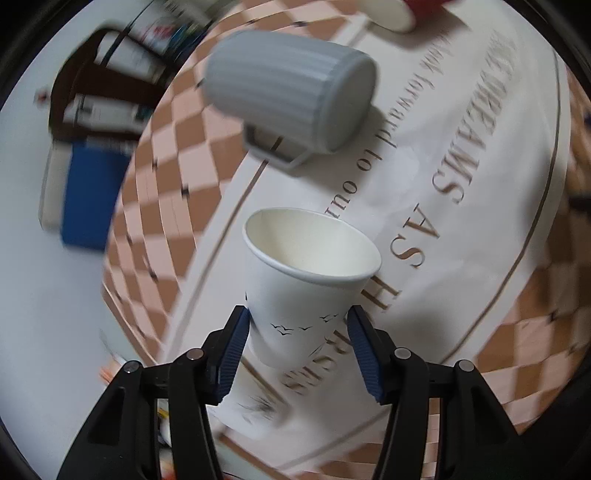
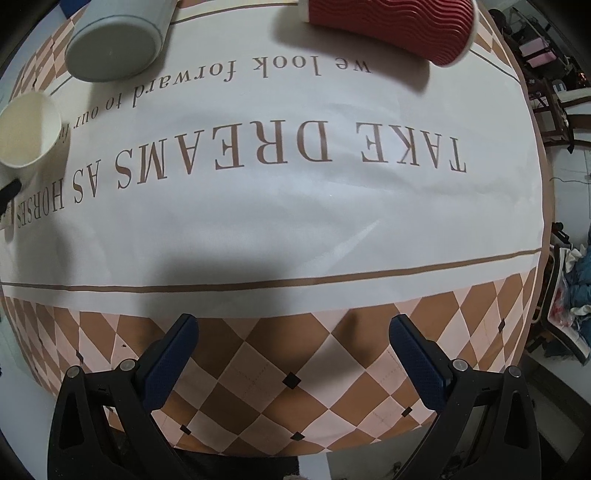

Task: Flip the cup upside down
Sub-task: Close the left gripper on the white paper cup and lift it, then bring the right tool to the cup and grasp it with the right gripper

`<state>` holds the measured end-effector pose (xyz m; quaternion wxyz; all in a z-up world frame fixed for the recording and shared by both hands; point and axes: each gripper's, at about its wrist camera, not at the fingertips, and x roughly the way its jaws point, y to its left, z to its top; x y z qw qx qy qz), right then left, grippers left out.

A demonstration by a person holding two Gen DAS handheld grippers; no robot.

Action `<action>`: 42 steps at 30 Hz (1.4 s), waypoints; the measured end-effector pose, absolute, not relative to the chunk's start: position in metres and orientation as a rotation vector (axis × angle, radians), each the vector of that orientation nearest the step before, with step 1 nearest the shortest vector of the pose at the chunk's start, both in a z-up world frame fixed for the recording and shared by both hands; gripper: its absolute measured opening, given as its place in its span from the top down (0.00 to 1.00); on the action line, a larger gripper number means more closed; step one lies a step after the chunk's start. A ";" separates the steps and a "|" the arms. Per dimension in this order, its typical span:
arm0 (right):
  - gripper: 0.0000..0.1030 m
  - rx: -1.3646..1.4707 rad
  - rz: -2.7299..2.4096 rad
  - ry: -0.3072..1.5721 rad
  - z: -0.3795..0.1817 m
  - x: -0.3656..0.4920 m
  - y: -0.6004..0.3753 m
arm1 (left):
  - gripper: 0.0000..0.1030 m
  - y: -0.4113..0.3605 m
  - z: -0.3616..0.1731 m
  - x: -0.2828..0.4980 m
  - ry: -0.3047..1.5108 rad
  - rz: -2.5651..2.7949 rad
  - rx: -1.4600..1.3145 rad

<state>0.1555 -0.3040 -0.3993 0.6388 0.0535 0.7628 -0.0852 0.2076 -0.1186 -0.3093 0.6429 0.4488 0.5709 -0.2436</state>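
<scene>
The left gripper holds a white paper cup by its lower wall, one blue pad pressed to each side. The cup stands mouth-up with a slight tilt, its open rim facing the camera and a print of small black birds across its side. Its base is blurred, so whether it rests on the worktop or hangs just above it cannot be told.

Beyond the cup, a grey ribbed mug sits upside down on the cloth, flat bottom up and handle toward the gripper. A red ribbed paper cup is near the far edge; in the right wrist view it appears to lie on its side, rim to the right.

The worktop is covered by a tablecloth with a white centre bearing brown lettering and a border of brown and pink diamonds.

The right gripper hovers over the near border of the cloth with its fingers spread wide and nothing between them, well apart from all three cups. From there the white paper cup shows at the far left, with the grey mug just behind it.
</scene>
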 end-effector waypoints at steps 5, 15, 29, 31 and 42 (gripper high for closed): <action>0.00 0.146 -0.204 1.736 -0.389 0.141 -0.314 | 0.50 -0.094 -0.293 0.213 1.529 -0.518 0.568; 0.00 0.180 -0.254 1.748 -0.386 0.095 -0.347 | 0.52 -0.073 -0.325 0.165 1.839 -0.350 -0.248; 0.00 0.206 -0.324 1.740 -0.383 0.043 -0.388 | 0.52 -0.108 -0.338 0.153 1.856 -0.325 -0.265; 0.00 0.205 -0.323 1.733 -0.379 0.050 -0.390 | 0.49 -0.106 -0.332 0.151 1.846 -0.322 -0.253; 0.00 -0.327 -0.004 1.463 -0.284 0.037 -0.318 | 0.02 -0.053 -0.240 0.120 1.433 -0.179 0.054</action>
